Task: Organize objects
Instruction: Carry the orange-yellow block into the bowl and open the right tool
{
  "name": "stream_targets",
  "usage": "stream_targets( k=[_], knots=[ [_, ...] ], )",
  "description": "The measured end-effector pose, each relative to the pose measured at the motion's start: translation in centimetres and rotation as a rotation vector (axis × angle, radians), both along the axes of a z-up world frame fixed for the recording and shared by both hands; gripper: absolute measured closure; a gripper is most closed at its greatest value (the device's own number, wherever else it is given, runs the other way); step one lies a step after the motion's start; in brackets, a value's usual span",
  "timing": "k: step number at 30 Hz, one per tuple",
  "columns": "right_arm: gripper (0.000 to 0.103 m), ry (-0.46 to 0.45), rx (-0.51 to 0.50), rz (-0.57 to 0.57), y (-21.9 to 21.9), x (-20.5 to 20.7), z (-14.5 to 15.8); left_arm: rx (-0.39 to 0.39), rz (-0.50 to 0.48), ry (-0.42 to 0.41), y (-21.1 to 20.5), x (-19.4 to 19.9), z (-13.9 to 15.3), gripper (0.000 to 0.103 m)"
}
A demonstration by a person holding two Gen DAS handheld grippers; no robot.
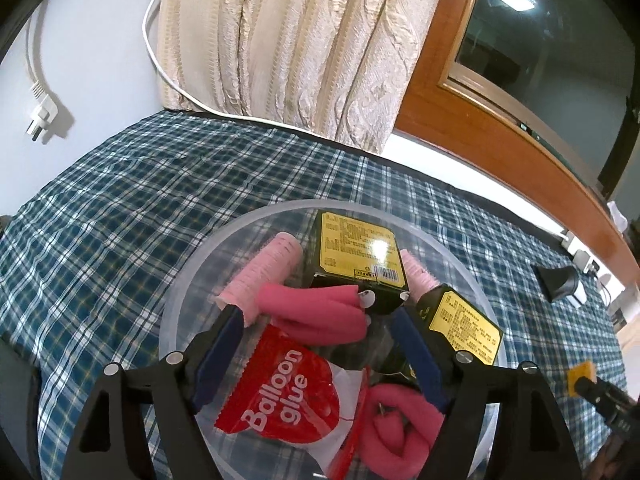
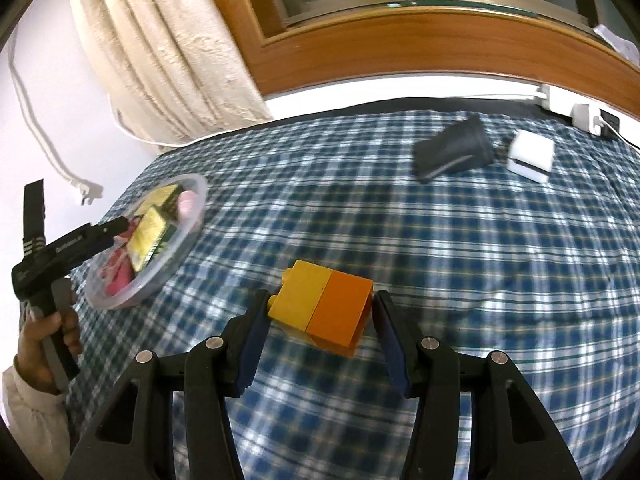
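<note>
The right tongs (image 2: 318, 344) stand wide, one finger on either side of the joined yellow and orange block (image 2: 322, 308), which lies on the plaid-covered bench (image 2: 440, 248). The pads look just beside the block's ends, not yet pressing. The likely step is to pinch this block and carry it to the clear round container (image 2: 176, 256), which sits toward 10 o'clock in the right wrist view.

To do it well, close squarely across the block's long axis so both halves are caught and the seam does not hinge. The yellow end has a stud near the left finger, so the pad should land on the flat face below it. Lift straight up before swinging toward 10 o'clock, since the cloth may drag.

The left tongs (image 1: 320, 344) are also spread wide and grip nothing, hovering over the container (image 1: 476, 280), which already holds pink rollers (image 1: 260, 272), two dark boxes with yellow labels (image 1: 360, 256) and a red "Balloon glue" packet (image 1: 276, 392).

The right view is smeared by motion, so whether the pads touch the block is hard to say. The black object (image 2: 452, 154) and white box (image 2: 532, 156) at 1 o'clock are too blurred to identify. The container's near rim is cut off behind the left tongs.
</note>
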State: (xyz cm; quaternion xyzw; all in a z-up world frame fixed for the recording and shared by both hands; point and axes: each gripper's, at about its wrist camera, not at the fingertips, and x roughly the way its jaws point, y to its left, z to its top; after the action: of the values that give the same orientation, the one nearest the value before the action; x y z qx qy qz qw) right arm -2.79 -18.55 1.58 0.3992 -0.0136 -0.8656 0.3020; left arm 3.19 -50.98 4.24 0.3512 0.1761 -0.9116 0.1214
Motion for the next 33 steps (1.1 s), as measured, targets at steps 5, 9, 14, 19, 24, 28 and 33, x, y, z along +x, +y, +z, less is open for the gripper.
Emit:
stream_targets(
  k=[5,9,14,19,24,28,33],
  knots=[
    [0.05,0.017,-0.024,0.048,-2.1,1.1,1.2,-0.022,0.024,0.022,-0.2,0.6,0.6,0.014],
    [0.05,0.045,-0.04,0.108,-4.5,2.3,2.7,-0.044,0.046,0.044,-0.4,1.1,1.3,0.009],
    [0.05,0.076,-0.042,0.197,-8.2,3.8,4.0,-0.048,0.076,0.06,-0.8,1.5,1.8,0.005],
    [0.05,0.092,-0.033,0.277,-12.4,5.0,4.3,-0.086,0.113,0.089,-0.8,2.3,2.6,0.001],
    [0.05,0.106,-0.023,0.331,-15.5,6.1,4.2,-0.084,0.11,0.117,-0.9,2.9,3.3,0.001],
    [0.05,0.1,-0.021,0.358,-17.5,6.3,3.9,-0.058,0.138,0.138,-1.6,3.5,3.7,0.001],
    [0.05,0.1,-0.015,0.38,-19.3,6.5,3.4,-0.025,0.16,0.15,-2.3,4.1,3.9,0.001]
  ],
)
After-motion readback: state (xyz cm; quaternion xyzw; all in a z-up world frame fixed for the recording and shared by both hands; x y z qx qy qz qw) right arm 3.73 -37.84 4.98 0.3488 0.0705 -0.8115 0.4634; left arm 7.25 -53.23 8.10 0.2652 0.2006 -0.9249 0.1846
